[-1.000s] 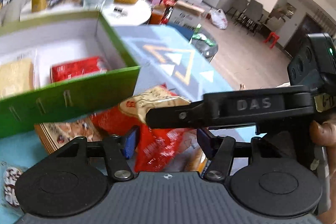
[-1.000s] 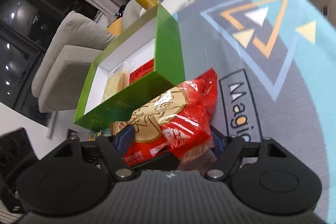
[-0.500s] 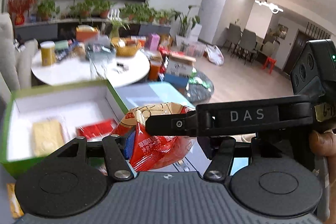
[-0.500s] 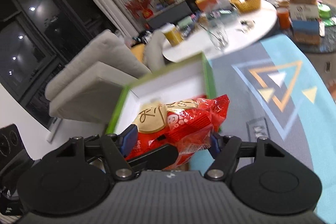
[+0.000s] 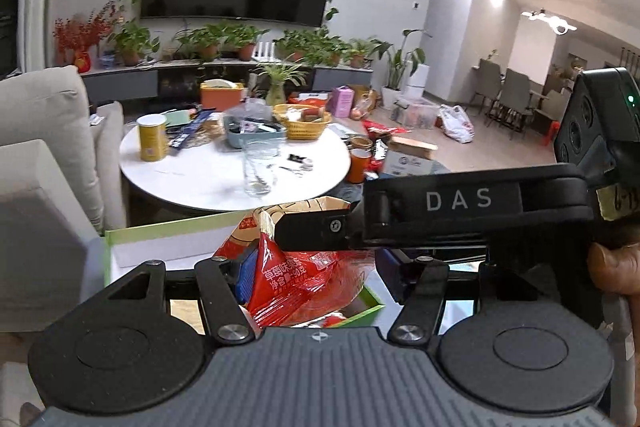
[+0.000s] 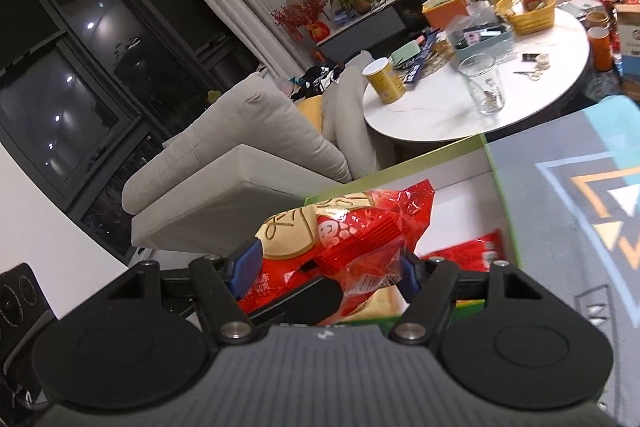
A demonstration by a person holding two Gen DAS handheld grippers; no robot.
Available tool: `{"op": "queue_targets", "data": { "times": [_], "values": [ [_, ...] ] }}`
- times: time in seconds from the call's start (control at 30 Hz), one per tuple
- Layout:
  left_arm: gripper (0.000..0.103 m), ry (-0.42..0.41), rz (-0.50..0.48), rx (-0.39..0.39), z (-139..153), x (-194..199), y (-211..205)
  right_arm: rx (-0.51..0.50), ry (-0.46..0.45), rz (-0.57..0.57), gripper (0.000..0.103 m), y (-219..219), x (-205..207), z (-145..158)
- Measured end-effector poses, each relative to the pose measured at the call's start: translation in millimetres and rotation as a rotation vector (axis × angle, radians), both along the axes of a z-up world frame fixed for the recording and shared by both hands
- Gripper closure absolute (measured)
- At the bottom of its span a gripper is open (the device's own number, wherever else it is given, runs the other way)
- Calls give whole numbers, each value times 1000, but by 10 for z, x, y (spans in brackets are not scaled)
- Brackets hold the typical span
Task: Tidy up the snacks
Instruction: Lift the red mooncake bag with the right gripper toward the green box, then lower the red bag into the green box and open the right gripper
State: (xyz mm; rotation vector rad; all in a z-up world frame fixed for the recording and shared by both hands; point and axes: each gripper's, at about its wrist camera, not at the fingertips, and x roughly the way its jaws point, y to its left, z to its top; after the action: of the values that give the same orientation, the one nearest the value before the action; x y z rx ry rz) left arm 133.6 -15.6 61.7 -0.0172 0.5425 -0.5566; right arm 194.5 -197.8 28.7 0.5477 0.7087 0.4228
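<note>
A red snack bag (image 5: 304, 275) (image 6: 348, 239) with a tan round picture is held above the green-rimmed white box (image 5: 168, 239) (image 6: 496, 195). My left gripper (image 5: 316, 271) and my right gripper (image 6: 328, 267) both close on this bag from either side. The right gripper's black body, marked DAS (image 5: 460, 199), crosses the left wrist view just above the bag. Inside the box a red packet (image 6: 468, 251) lies near the right wall. The bag hides much of the box floor.
A round white table (image 5: 224, 175) (image 6: 480, 99) behind the box carries a glass (image 5: 260, 167), a yellow can (image 5: 152, 137), a wicker basket (image 5: 306, 123) and clutter. A grey sofa (image 6: 248, 163) stands to the left. The box rests on a patterned blue-grey mat (image 6: 580, 219).
Both grippers have lifted the red bag off the mat and carried it up over the green box. The views have tilted up toward the room.
</note>
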Motion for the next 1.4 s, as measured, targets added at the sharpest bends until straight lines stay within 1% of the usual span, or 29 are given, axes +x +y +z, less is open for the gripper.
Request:
{"op": "queue_targets", "data": {
  "times": [0.17,0.33,0.47,0.53,0.6,0.67,0.73,0.8,0.87,0.9,0.97,1.07,1.17,1.27,1.37,1.4],
  "values": [
    [46,23,30,21,-116,347,171,12,23,1,15,191,269,-114],
    [46,59,63,21,-326,704,364,40,57,17,15,328,575,-327],
    [46,74,85,13,-503,958,490,85,82,-16,15,418,778,-496],
    [46,73,100,14,-574,1052,526,78,80,-36,15,489,860,-562],
    [45,44,123,24,-630,1124,543,74,70,-45,15,544,915,-611],
    [45,0,134,55,-680,1131,530,90,75,-48,15,566,967,-680],
    [45,-17,131,88,-756,1155,532,98,89,-47,15,569,1006,-742],
    [46,11,137,115,-857,1199,536,67,123,-50,15,589,1017,-803],
    [46,34,167,171,-971,1214,532,28,163,-50,15,586,1003,-848],
    [46,31,182,190,-1010,1204,539,12,174,-50,15,576,973,-857],
    [45,57,213,215,-1075,1197,556,3,188,-53,15,530,884,-855],
    [46,82,232,195,-1078,1145,599,-1,195,-56,15,482,752,-817],
    [46,64,241,200,-984,1027,590,-18,180,-58,15,450,626,-754],
    [45,50,244,188,-861,883,579,-9,167,-55,15,391,525,-689],
    [45,65,255,169,-768,771,563,-18,148,-40,15,358,373,-582],
    [44,73,261,164,-743,734,560,-21,144,-37,15,359,377,-562]
  ]
}}
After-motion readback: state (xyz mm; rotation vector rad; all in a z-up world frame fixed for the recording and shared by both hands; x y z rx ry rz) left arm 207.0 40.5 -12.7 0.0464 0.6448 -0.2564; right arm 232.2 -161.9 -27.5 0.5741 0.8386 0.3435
